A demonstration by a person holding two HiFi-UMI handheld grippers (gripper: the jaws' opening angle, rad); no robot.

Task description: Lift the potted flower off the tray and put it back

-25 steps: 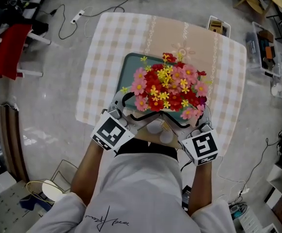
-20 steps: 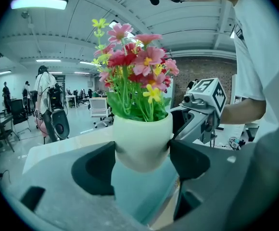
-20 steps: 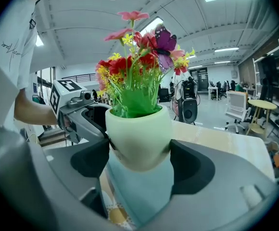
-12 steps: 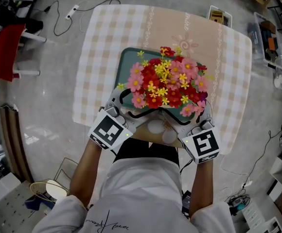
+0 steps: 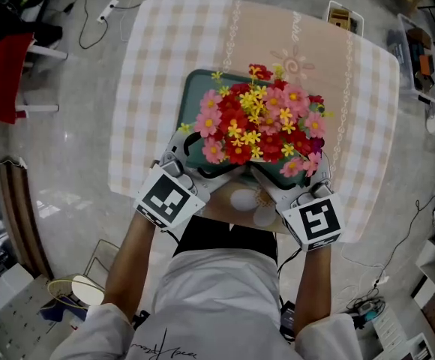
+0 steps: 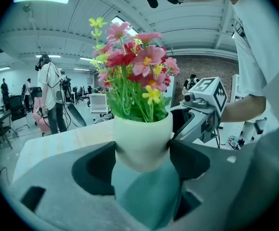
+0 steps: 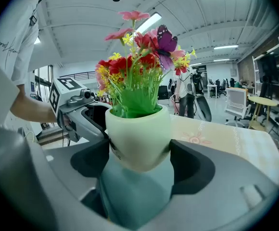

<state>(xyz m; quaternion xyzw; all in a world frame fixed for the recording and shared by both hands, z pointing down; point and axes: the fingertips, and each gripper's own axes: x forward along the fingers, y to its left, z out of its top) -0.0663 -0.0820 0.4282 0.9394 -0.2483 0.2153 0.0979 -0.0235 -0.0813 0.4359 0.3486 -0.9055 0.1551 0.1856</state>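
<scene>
One checked tablecloth (image 5: 165,43) under tray (image 5: 194,96), grey floor (image 5: 75,178)

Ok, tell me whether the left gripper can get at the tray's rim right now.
Probably not. The left gripper is closed on the white pot, which the right gripper also clamps, so it would have to let go first. The tray has its far rim uncovered.

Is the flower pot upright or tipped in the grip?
Upright: the pot shows a roughly level rim in both gripper views, its stems rise straight, fingers clamping its sides.
</scene>
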